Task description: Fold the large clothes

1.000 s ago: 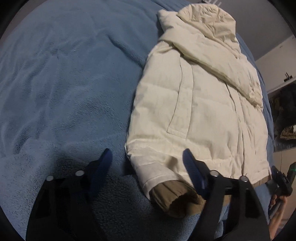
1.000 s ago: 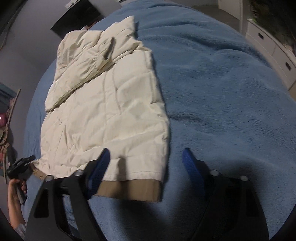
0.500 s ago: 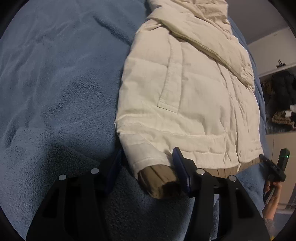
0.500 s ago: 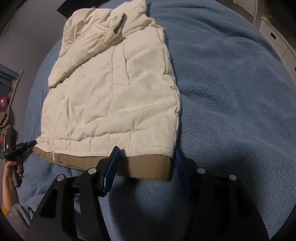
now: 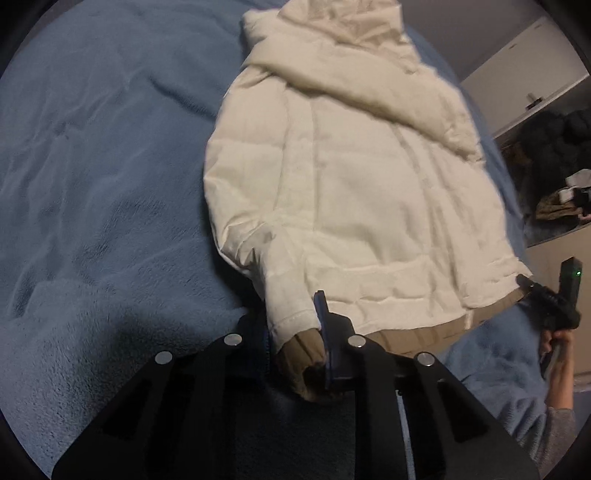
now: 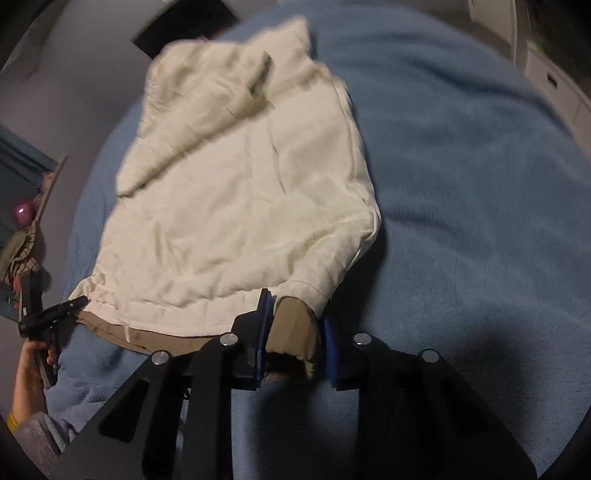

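**Both tools closing on the bottom corners of the jacket**

The left tool (image 5: pixel 295 343) has its jaws closing around the tan ribbed cuff (image 5: pixel 303 354) at the near left corner of the garment; the blue pad on one side already lies against the cuff, while the other finger is mostly hidden behind the cloth. The right tool (image 6: pixel 295 332) is likewise closing on the tan hem band (image 6: pixel 291 328) at the near right corner, its blue pads (image 6: pixel 263 325) flanking the bunched fabric and seemingly just touching it.

Going from largest to smallest: the blue fleece blanket on the bed (image 5: pixel 92 184) carries everything. On it lies the cream-white padded hooded jacket (image 5: pixel 351 192), front up, one sleeve folded across the chest. Its long axis runs straight away from both tools: hood (image 5: pixel 332 22) at the far end, tan hem at the near end. Each tool sits at its own corner of that hem, so neither hand is noticeably nearer than the other.

That layout is what the next move seems to hinge on. With both near corners held, the likely fold is to carry the hem forward, along the jacket's length toward the hood, halving it. The jacket is bulky and springy, so the hold on each corner would need to be firm before lifting.

In the right wrist view the person's left hand (image 6: pixel 27 369) grips the tool handle.
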Demonstrator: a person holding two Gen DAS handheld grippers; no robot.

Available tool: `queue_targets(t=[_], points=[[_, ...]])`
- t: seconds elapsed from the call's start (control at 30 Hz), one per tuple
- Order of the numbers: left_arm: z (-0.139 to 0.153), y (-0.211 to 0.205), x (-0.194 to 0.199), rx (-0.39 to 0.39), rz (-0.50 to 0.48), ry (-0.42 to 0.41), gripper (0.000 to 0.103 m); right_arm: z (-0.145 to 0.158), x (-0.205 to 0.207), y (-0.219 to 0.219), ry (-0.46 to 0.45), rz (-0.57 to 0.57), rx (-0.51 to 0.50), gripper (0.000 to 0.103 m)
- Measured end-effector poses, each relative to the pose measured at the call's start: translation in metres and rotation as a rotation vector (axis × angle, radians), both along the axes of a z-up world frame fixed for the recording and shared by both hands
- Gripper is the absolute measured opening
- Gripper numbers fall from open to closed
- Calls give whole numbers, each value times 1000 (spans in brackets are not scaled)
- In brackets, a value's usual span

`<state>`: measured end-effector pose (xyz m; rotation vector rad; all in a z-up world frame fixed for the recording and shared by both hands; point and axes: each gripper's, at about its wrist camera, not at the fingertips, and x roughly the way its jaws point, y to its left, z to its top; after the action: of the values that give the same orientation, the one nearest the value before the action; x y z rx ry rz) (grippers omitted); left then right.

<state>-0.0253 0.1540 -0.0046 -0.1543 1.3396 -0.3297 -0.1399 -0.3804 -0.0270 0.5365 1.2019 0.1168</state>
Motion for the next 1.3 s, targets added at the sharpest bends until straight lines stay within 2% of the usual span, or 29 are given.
queue_targets(t=[0.1,0.13,0.2,0.3,0.4,0.6,0.83,0.93,1.07,1.2,1.3], points=[[-10,-1,5,48,10,50,27,0,3,6,-19,6,-20,29],[-9,-2,6,53,3,37,25,8,0,8,-63,9,-45,21],[0,-2,5,30,-13,-4,17,24,-6,9,-142,18,-55,15],[25,0,8,-28,-11,-83,15,58,-8,9,-258,31,-63,10],[51,-2,15,-47,-31,-156,15,85,3,9,-314,44,-81,9],[98,-2,55,-133,7,-255,15,143,61,5,-392,48,-73,9],[140,-1,144,-189,98,-335,16,186,162,-9,-442,-20,-101,9],[149,-4,195,-200,153,-347,18,189,209,-15,-451,-90,-104,9],[146,-12,267,-174,214,-338,22,183,270,-17,-445,-168,-117,9],[123,-19,327,-123,256,-283,25,156,336,-18,-384,-201,-149,9],[102,-19,357,-114,283,-242,29,136,372,-18,-335,-223,-150,9]])
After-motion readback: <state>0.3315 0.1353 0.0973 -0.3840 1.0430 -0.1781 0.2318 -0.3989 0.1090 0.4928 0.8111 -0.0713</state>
